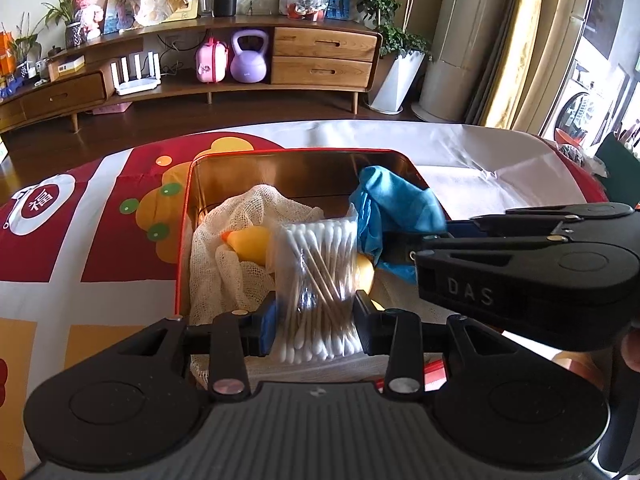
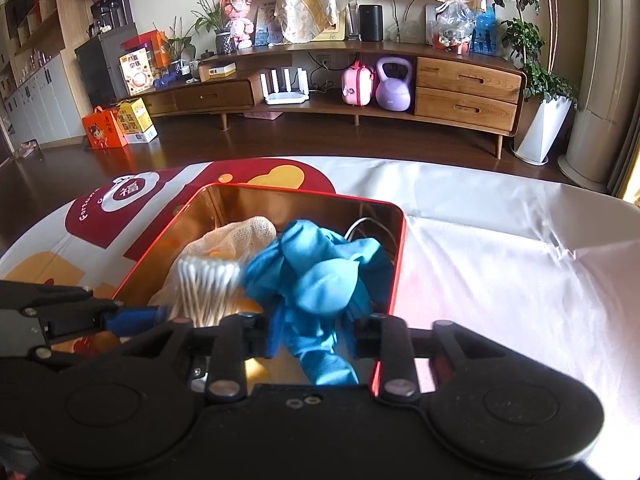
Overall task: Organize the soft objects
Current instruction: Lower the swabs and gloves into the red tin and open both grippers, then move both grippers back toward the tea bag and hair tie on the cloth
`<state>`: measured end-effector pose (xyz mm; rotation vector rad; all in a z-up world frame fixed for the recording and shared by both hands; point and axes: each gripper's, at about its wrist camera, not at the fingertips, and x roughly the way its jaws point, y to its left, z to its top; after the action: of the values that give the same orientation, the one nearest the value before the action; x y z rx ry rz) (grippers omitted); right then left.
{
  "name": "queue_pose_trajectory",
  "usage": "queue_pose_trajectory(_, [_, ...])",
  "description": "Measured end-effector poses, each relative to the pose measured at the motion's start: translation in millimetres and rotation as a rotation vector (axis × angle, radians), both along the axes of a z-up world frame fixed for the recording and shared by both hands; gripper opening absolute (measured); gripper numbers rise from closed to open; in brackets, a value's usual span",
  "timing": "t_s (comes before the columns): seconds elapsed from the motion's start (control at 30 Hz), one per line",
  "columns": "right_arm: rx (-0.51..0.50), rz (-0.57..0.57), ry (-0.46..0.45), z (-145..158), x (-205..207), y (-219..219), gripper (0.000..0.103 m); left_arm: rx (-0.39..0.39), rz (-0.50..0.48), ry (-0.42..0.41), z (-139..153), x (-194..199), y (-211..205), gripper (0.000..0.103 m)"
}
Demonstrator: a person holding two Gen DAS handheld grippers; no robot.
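A red tin box (image 1: pixel 188 216) with a shiny gold inside sits on the table; it also shows in the right wrist view (image 2: pixel 400 248). In it lie a white mesh cloth (image 1: pixel 224 248) and a yellow rubber duck (image 1: pixel 250 244). My left gripper (image 1: pixel 316 320) is shut on a clear bag of cotton swabs (image 1: pixel 320 276) and holds it over the box. My right gripper (image 2: pixel 312 336) is shut on crumpled blue gloves (image 2: pixel 316 276) over the box's right side. The swabs (image 2: pixel 206 284) show blurred in the right wrist view.
The table wears a red, white and orange printed cloth (image 1: pixel 92 240), plain white on the right (image 2: pixel 500 260). A white cable (image 2: pixel 362 226) lies in the box's far corner. A wooden TV cabinet (image 1: pixel 324 56) stands across the dark floor.
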<state>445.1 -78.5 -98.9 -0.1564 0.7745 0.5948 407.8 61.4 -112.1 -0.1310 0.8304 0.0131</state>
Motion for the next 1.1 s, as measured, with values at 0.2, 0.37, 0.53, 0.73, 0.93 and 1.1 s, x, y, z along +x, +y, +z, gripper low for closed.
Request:
queue_pose_trajectory(0.2, [-0.012,0.0,-0.006,9,-11,-5,0.038,-0.002,-0.011,-0.02,9,-12,-4,0.055])
queue_pose_trajectory(0.37, [-0.009,-0.004,-0.019,21,-23,-11,0.042,0.002,-0.015,-0.039,20,-24,-7,0.056])
queue_pose_trajectory(0.53, [0.004,-0.009,-0.031,36,-38,-17,0.046,0.006,-0.016,-0.057,35,-41,-7,0.056])
queue_pose_trajectory(0.73, [0.013,-0.011,-0.057,59,-61,-23,0.053,0.013,-0.021,-0.079,58,-64,-7,0.056])
queue_pose_trajectory(0.93, [0.034,-0.024,-0.077,81,-89,-33,0.057,0.02,-0.027,-0.108,81,-91,-11,0.056])
queue_pose_trajectory(1.1, [0.057,-0.032,-0.087,94,-116,-41,0.062,0.026,-0.039,-0.125,95,-117,-15,0.056])
